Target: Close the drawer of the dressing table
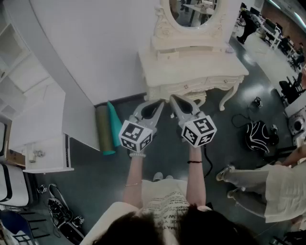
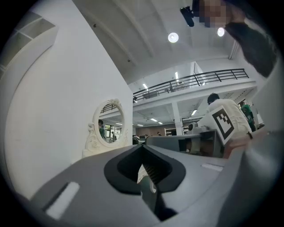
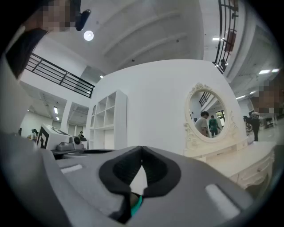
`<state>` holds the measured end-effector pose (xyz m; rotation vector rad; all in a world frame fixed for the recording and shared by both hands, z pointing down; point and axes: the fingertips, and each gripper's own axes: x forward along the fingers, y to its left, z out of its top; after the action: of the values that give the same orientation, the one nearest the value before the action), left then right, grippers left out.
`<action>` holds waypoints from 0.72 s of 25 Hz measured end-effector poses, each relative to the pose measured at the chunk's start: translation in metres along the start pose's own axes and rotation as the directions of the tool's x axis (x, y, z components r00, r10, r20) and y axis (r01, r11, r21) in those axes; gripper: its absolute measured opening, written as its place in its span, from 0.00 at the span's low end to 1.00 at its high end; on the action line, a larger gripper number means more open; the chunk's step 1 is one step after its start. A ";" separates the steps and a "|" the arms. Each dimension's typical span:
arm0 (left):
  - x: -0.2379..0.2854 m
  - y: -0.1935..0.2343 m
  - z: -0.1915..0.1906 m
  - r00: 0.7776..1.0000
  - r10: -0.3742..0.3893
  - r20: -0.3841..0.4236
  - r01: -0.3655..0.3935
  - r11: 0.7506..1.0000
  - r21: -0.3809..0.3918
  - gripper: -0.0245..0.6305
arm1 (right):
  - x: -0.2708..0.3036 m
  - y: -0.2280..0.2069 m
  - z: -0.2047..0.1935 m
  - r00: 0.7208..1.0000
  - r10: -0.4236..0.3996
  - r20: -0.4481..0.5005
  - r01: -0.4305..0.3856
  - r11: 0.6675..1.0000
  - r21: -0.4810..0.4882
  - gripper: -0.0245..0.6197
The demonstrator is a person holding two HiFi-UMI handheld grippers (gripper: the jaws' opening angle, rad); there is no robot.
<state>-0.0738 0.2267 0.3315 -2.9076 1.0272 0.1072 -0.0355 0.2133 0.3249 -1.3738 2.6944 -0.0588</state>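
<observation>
The cream dressing table [image 1: 191, 67] with its oval mirror [image 1: 193, 12] stands against the white wall, straight ahead of both grippers. Its drawer fronts [image 1: 189, 87] run along the near edge; I cannot tell whether one stands out. My left gripper [image 1: 159, 102] and right gripper [image 1: 172, 97] are held side by side, level, a short way in front of the table and touching nothing. Both are shut and empty. In the left gripper view the left gripper [image 2: 142, 146] has its tips meeting below the mirror [image 2: 108, 126]. The right gripper view shows the right gripper [image 3: 142, 149] likewise, with the mirror [image 3: 208, 116] to its right.
Two rolled mats [image 1: 107, 127] lean at the wall's corner to the left. A white cabinet [image 1: 45, 143] stands further left. A black bag [image 1: 258, 136] and cables lie on the dark floor at right, where another person [image 1: 267, 184] sits. A white shelf unit [image 3: 108, 119] shows behind.
</observation>
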 end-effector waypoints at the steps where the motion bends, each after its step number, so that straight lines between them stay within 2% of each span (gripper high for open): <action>1: 0.000 -0.001 0.000 1.000 0.000 0.000 0.000 1.000 -0.003 0.04 | -0.001 0.000 0.000 1.000 0.002 0.001 -0.002 1.000 0.000 0.04; 12: 0.010 -0.015 0.002 1.000 0.006 0.005 -0.006 1.000 -0.009 0.04 | -0.014 -0.009 0.002 1.000 0.014 0.013 -0.014 1.000 0.012 0.04; 18: 0.014 -0.026 -0.004 0.998 0.051 -0.020 -0.051 0.999 0.000 0.04 | -0.029 -0.019 0.001 1.000 0.015 0.015 -0.016 0.999 0.029 0.04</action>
<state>-0.0467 0.2379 0.3350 -2.8895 1.1047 0.0802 -0.0031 0.2253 0.3285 -1.3396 2.6810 -0.0856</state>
